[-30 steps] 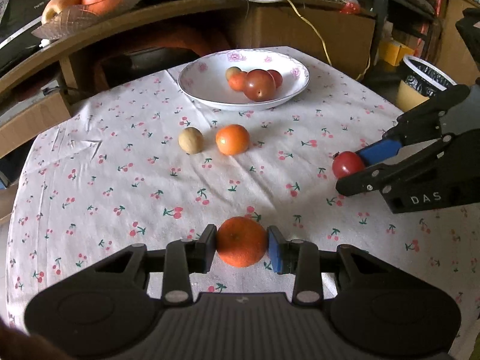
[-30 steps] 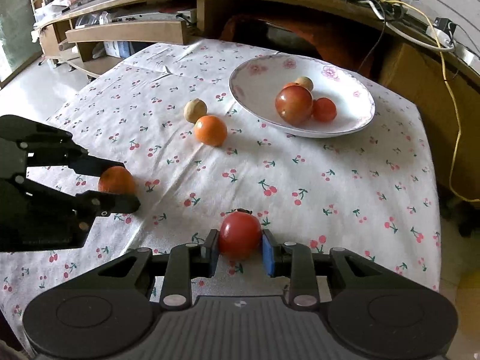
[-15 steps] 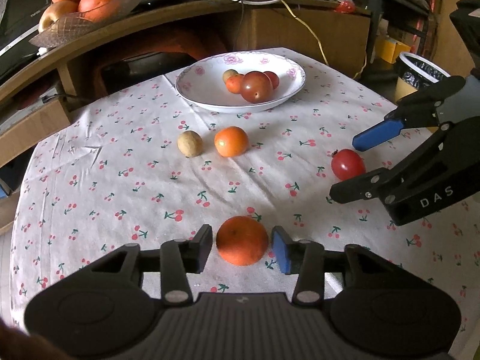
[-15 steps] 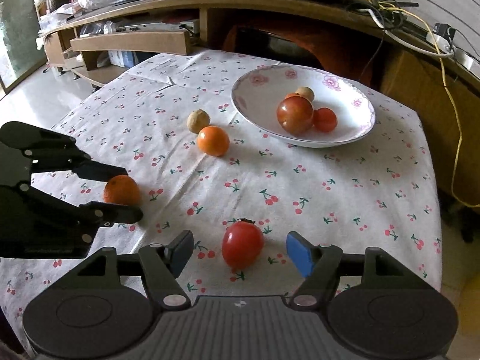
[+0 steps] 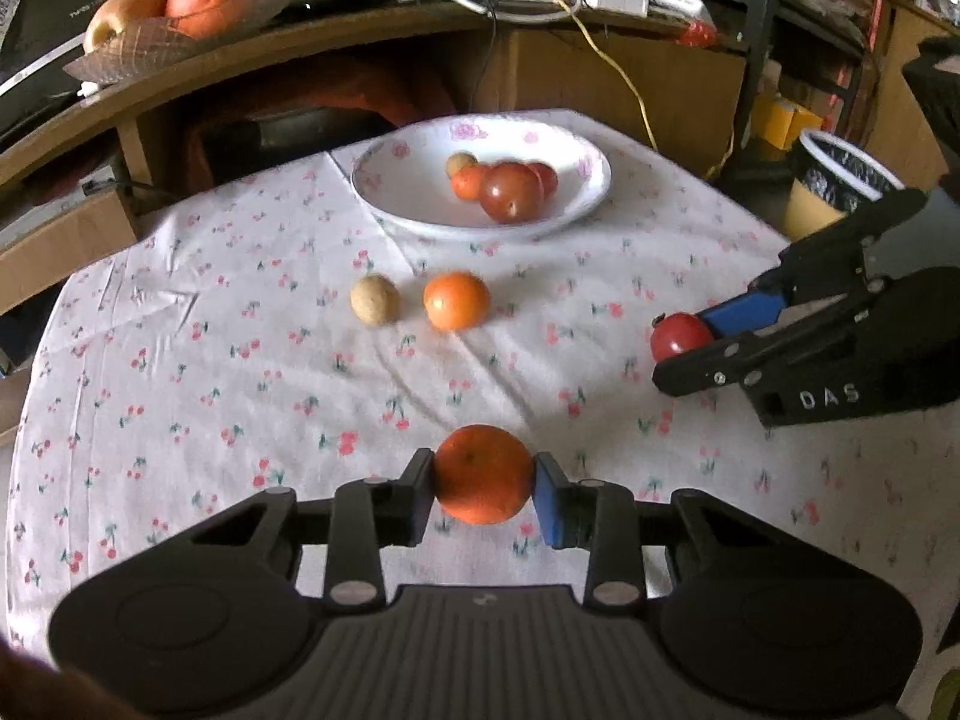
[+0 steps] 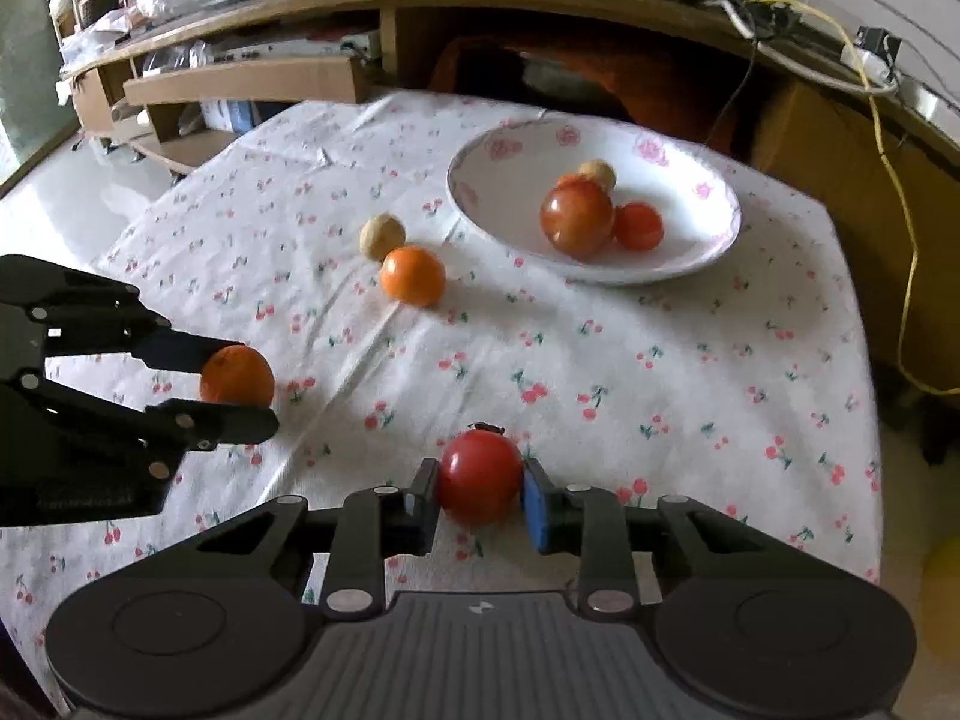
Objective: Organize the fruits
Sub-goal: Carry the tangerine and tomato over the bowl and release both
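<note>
1. My left tongs (image 5: 485, 485) are clamped on an orange (image 5: 483, 474), bottom center.
2. My right tongs (image 6: 478, 497) are clamped on a tomato (image 6: 478, 476), low center.
3. Bowl (image 6: 708, 252) w/ fruit sits upper right on bench.

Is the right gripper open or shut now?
Shut on the tomato: the right gripper has both fingers pressing its sides.

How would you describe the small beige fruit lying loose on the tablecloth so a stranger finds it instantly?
Start at the white floral bowl on the cherry-print tablecloth. Just in front of it two loose fruits sit side by side. The small round beige fruit is the dull, pale one beside the glossy orange.
</note>
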### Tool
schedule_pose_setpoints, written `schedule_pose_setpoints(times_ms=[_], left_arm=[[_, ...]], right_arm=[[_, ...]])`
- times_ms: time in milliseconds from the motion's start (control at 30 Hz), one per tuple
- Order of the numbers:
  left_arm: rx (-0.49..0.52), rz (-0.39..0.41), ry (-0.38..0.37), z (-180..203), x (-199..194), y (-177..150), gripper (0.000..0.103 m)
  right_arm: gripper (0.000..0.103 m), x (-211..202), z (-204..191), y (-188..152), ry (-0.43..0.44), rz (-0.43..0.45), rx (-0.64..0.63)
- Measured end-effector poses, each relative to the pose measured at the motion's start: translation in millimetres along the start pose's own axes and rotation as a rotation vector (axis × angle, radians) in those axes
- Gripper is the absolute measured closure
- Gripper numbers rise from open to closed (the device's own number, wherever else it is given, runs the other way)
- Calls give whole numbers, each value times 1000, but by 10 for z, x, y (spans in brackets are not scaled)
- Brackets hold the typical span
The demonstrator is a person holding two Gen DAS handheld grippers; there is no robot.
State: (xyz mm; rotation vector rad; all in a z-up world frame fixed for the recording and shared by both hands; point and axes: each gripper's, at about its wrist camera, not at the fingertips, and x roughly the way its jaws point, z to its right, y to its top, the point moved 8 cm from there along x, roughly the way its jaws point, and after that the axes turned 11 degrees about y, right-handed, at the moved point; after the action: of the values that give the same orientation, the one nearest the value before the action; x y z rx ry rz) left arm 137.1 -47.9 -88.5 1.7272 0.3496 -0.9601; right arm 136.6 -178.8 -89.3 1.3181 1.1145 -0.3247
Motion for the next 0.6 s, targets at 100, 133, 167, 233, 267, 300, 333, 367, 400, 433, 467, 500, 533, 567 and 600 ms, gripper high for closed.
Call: schedule_pose_setpoints(times_ms=[100,133,167,233,267,300,333,367,400,433,467,500,533,567,600], left_arm=[[-12,24,2,8,12,180,63],[-15,33,4,9,21,248,63],[-17,45,7,9,35,328,63],[-20,70,16,7,86,518,63],[-23,78,20,3,112,594,63],[-31,86,25,-14,150,692,63],[-37,93,29,-29,187,773,63],[-38,102,36,-46,236,870,64],[-37,110,48,-59,286,951,64],[-37,115,55,-74,343,1028,64],[-42,116,56,-87,393,1086,64],[-48,112,56,-92,474,1154,64],[-49,109,57,-102,540,1185,64],[-47,104,58,-93,614,1229,64],[-48,98,60,-83,693,1264,64]], right_arm=[[75,-71,4,152,4,44,8],[75,-85,13,216,5,59,12],[75,-95,31,280,5,73,17],[75,-90,85,415,-2,97,28],[75,-76,120,472,-8,106,34],[75,-55,166,537,-16,113,43],[75,-31,210,595,-21,118,53],[75,-7,253,639,-24,124,61],[75,25,304,691,-31,126,68],[75,56,350,728,-39,129,70],[75,89,402,767,-48,131,74],[75,122,464,800,-58,134,85],[75,140,520,812,-63,135,95],[75,170,580,828,-70,131,102],[75,203,640,843,-85,129,104]])
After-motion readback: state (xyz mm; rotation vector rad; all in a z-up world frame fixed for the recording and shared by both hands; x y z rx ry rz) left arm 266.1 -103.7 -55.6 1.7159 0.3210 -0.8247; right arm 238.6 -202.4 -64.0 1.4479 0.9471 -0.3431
